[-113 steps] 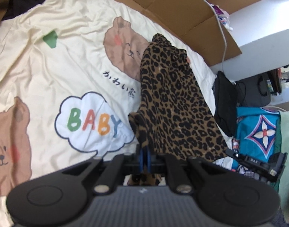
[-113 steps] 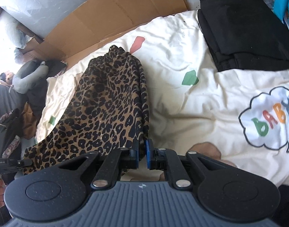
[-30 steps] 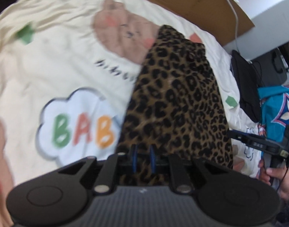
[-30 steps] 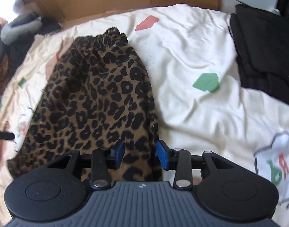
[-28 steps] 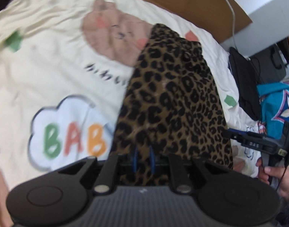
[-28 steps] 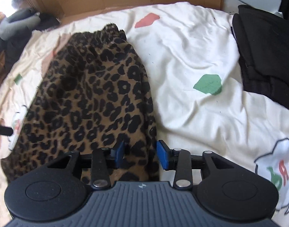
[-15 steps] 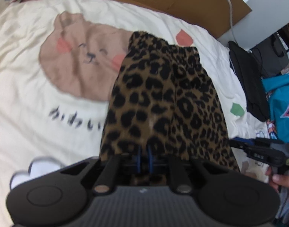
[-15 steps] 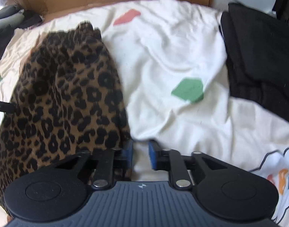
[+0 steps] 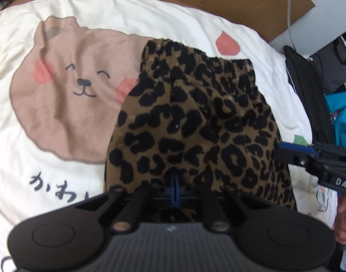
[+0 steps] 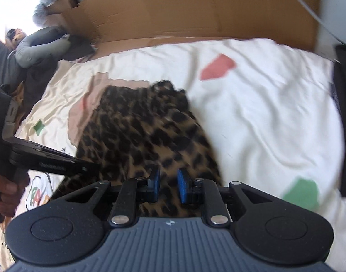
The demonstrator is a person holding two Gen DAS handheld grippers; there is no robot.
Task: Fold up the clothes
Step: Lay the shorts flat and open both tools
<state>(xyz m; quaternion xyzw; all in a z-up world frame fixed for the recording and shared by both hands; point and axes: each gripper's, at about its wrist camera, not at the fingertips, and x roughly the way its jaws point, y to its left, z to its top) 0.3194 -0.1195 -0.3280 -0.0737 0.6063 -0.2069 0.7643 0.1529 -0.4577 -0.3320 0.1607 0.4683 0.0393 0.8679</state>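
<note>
A leopard-print garment [image 9: 195,117] lies flat on the bed, with its elastic waistband at the far end. My left gripper [image 9: 174,188] is at the garment's near edge, its blue pads pressed together on the fabric. In the right wrist view the left gripper [image 10: 89,167] reaches in from the left onto the same garment [image 10: 145,131]. My right gripper [image 10: 168,187] hovers over the garment's near right part. Its pads stand apart, and leopard fabric shows in the gap, blurred. In the left wrist view the right gripper [image 9: 286,150] sits at the garment's right edge.
The cream sheet [image 9: 71,34] has a bear print and coloured patches. Brown cardboard [image 9: 218,0] lines the far side of the bed. Folded black clothes [image 9: 309,95] and a teal garment [image 9: 345,113] lie to the right. Grey and dark clothes [image 10: 37,45] are piled at far left.
Both grippers moved forward along the garment toward its waistband. The left pads came together on the near edge. The right pads narrowed, then shifted from the bare sheet onto the garment.
</note>
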